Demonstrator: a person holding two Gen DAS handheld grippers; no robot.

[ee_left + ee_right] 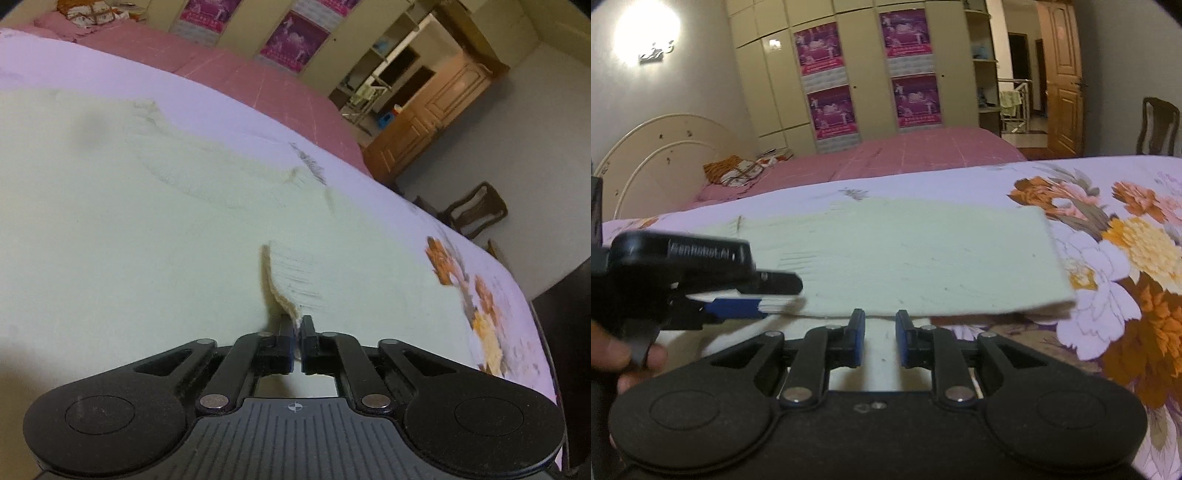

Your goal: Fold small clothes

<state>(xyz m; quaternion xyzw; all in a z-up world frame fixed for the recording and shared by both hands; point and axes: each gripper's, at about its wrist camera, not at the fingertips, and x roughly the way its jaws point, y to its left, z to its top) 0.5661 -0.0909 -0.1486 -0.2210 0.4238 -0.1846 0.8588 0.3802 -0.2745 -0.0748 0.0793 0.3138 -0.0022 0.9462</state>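
A pale green knitted garment (916,258) lies folded flat on the flowered sheet (1126,280). In the left wrist view it fills the middle (147,229). My left gripper (297,325) is shut on the garment's near edge, which stands up as a small ridge between the fingers. In the right wrist view the left gripper (781,295) comes in from the left and pinches the garment's near left corner. My right gripper (880,319) is open, with a narrow gap, at the garment's near edge; nothing is between its blue pads (857,332).
A bed with a pink cover (905,155) lies behind, with a white headboard (665,155) and wardrobes with purple posters (831,110). A wooden door (1063,77) and a dark chair (1156,125) stand at the right. A hand (613,354) shows at lower left.
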